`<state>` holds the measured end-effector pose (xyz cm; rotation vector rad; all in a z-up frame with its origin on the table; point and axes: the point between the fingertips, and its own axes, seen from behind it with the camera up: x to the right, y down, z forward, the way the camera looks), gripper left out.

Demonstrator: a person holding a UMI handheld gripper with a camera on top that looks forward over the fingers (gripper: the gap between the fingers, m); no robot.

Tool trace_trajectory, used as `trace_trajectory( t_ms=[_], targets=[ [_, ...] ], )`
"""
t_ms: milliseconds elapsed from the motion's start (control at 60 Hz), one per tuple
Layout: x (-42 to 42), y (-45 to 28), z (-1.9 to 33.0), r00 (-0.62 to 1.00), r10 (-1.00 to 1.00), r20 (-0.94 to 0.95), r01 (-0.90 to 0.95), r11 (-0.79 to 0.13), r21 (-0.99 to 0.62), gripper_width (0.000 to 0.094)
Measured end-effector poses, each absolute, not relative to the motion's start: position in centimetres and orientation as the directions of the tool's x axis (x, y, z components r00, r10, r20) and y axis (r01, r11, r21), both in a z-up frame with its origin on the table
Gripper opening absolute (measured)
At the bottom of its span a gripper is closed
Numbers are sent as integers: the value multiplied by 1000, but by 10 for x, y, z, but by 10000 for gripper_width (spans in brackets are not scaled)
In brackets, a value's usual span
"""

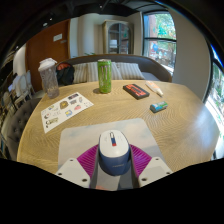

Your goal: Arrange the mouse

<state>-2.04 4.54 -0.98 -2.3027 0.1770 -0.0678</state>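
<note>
Claw (113,166) grips mouse (113,150) on wooden table (175,125).

A home dining nook: a round light-wood table (150,125), a cushioned bench (120,68) at twelve o'clock, a glass-fronted cabinet (117,37) beyond, a bright window (158,38) at one o'clock.

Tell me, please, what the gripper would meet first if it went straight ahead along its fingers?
The gripper already has the grey mouse between its fingers. Beyond it the mouse pad and bare wooden table look free; the green can stands next in line, though depth is unclear.
</note>
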Motion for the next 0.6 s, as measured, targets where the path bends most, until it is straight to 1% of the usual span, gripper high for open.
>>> trace_trajectory(
  t_ms=[33, 150, 167, 233, 250, 283, 333, 417, 517, 600],
  targets=[
    [-20, 46, -10, 988, -151, -15, -112, -659, -744, 511],
    [-21, 43, -13, 992, -127, -18, -103, -704, -702, 593],
    [-19, 41, -13, 991, -129, -21, -107, -712, -694, 624],
    [-15, 33, -10, 990, -139, -28, -122, -737, -664, 847],
    [-14, 32, -6, 990, -139, -31, -124, -732, -670, 861],
    [-17, 30, 3, 992, -118, -51, -120, -721, -682, 840],
    [-20, 17, 11, 994, -82, -74, -110, -720, -686, 842],
    [-21, -22, 18, 995, -34, -91, -85, -752, -653, 847],
    [-7, -85, 16, 996, 28, -86, -31, -788, -615, 846],
    [18, -135, 9, 998, 36, -61, -5, -826, -564, 845]
  ],
)
